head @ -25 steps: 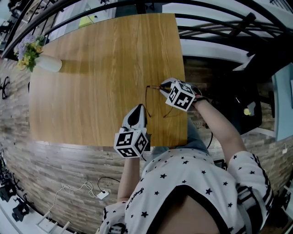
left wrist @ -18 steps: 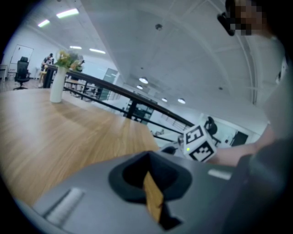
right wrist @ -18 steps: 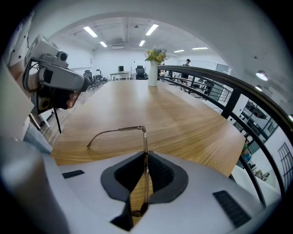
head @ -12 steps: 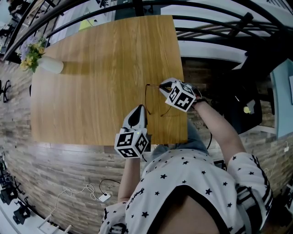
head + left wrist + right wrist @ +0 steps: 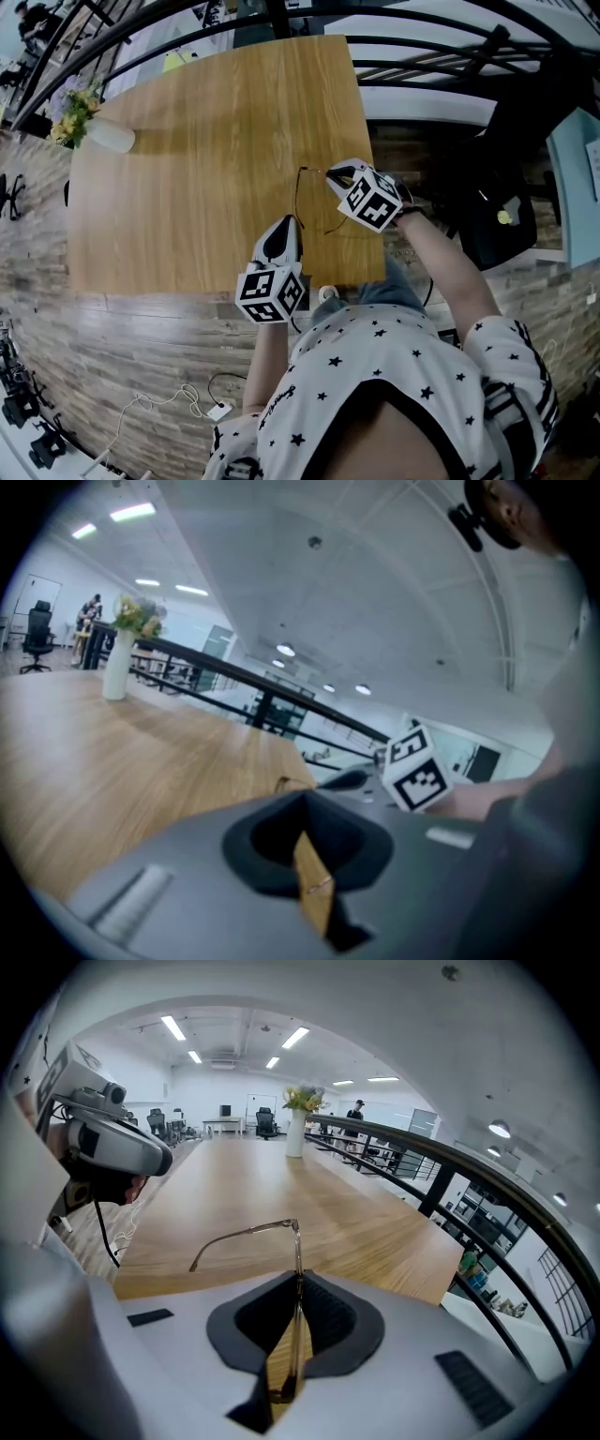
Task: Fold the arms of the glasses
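A thin-framed pair of glasses (image 5: pixel 299 193) hangs over the right part of the wooden table (image 5: pixel 206 141). My right gripper (image 5: pixel 331 175) is shut on its front. In the right gripper view the frame (image 5: pixel 296 1269) runs up from between the jaws of the right gripper (image 5: pixel 289 1340), and one arm (image 5: pixel 246 1233) sticks out to the left, unfolded. My left gripper (image 5: pixel 286 221) sits near the table's front edge, a little left of the glasses. It is shut, with nothing between the jaws of the left gripper (image 5: pixel 309 860).
A white vase of flowers (image 5: pixel 101 133) lies far off at the table's back left. The table's right edge (image 5: pixel 373 187) runs just beside my right gripper, with a dark metal railing (image 5: pixel 441 70) beyond it. A cable and plug (image 5: pixel 217 410) lie on the floor.
My right gripper has risen a little with the glasses in its grip. The left gripper has hardly shifted and stays shut.
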A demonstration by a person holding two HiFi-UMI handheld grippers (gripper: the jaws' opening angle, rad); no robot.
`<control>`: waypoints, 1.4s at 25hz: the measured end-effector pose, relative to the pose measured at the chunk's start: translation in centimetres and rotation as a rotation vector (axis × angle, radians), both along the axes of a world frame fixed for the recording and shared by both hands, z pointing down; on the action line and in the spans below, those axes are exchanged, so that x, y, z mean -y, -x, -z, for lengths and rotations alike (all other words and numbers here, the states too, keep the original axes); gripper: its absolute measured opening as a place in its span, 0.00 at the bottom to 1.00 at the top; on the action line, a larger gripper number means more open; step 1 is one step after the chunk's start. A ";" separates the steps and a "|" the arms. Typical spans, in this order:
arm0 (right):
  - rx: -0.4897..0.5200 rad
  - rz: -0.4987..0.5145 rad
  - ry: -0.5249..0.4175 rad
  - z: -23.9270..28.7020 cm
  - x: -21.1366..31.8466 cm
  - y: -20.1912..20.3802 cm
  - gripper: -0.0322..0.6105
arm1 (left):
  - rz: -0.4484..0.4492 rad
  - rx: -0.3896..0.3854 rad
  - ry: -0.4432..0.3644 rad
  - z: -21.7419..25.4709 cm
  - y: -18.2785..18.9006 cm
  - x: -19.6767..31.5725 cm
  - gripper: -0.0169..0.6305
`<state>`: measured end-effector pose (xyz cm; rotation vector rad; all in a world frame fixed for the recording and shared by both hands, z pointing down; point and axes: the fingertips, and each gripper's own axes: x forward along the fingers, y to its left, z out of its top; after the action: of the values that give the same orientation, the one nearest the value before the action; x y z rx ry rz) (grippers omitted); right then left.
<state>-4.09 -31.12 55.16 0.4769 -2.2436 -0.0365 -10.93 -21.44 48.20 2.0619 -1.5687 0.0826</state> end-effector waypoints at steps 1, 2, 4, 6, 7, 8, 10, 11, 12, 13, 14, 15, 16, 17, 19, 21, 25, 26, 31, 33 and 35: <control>0.006 -0.011 -0.006 0.3 -0.2 -0.1 0.08 | -0.001 0.000 -0.004 0.1 0.0 -0.3 0.04; 0.012 -0.022 -0.013 0.7 -0.5 -0.2 0.08 | -0.001 0.000 -0.007 0.2 0.0 -0.5 0.04; 0.025 -0.044 -0.024 1.3 -0.9 -0.5 0.08 | -0.002 0.000 -0.013 0.4 0.0 -1.1 0.04; 0.039 -0.066 -0.033 2.1 -1.5 -0.7 0.08 | 0.000 0.002 -0.016 0.6 0.2 -1.8 0.04; 0.046 -0.077 -0.036 2.5 -1.7 -0.7 0.08 | 0.001 0.003 -0.017 0.7 0.3 -2.1 0.04; 0.054 -0.088 -0.039 2.9 -2.0 -0.8 0.08 | 0.002 0.003 -0.019 0.7 0.5 -2.4 0.04; 0.072 -0.110 -0.042 3.7 -2.6 -0.9 0.08 | 0.002 0.005 -0.024 0.9 0.7 -3.1 0.04; 0.084 -0.120 -0.042 4.0 -2.9 -1.0 0.08 | 0.001 0.006 -0.028 1.0 0.8 -3.3 0.04; 0.096 -0.130 -0.043 4.3 -3.1 -1.0 0.08 | 0.001 0.008 -0.032 1.1 0.9 -3.6 0.04; 0.107 -0.140 -0.045 4.7 -3.3 -1.1 0.08 | 0.001 0.010 -0.036 1.2 0.9 -3.8 0.04; 0.117 -0.150 -0.049 5.1 -3.6 -1.1 0.08 | 0.002 0.014 -0.041 1.4 1.0 -4.0 0.04; 0.125 -0.161 -0.053 5.5 -3.9 -1.2 0.08 | 0.002 0.018 -0.045 1.6 1.1 -4.3 0.04; 0.133 -0.171 -0.058 6.0 -4.2 -1.2 0.08 | 0.001 0.023 -0.049 1.8 1.3 -4.6 0.04; 0.142 -0.180 -0.064 6.5 -4.5 -1.2 0.08 | 0.001 0.029 -0.053 1.9 1.4 -4.8 0.04; 0.159 -0.198 -0.077 7.5 -5.1 -1.2 0.08 | 0.001 0.040 -0.061 2.3 1.7 -5.4 0.04; 0.179 -0.214 -0.090 8.4 -5.6 -1.5 0.08 | 0.003 0.048 -0.068 2.5 1.9 -5.8 0.04; 0.223 -0.242 -0.124 10.6 -6.6 -1.8 0.08 | 0.009 0.054 -0.087 3.1 2.3 -6.5 0.04; 0.235 -0.247 -0.134 11.2 -6.9 -1.8 0.08 | 0.008 0.055 -0.092 3.3 2.4 -6.7 0.04; 0.279 -0.262 -0.167 13.5 -8.5 -2.0 0.08 | 0.000 0.059 -0.114 3.8 2.6 -7.7 0.04; 0.292 -0.266 -0.179 14.3 -9.2 -2.1 0.08 | -0.007 0.056 -0.126 4.1 2.6 -8.1 0.04; 0.304 -0.266 -0.194 15.1 -9.8 -2.1 0.08 | -0.019 0.053 -0.143 4.6 2.5 -8.5 0.05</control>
<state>-2.01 -21.35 40.06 0.9369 -2.4635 -0.0461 -13.46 -12.99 43.64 2.2011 -1.6290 0.0335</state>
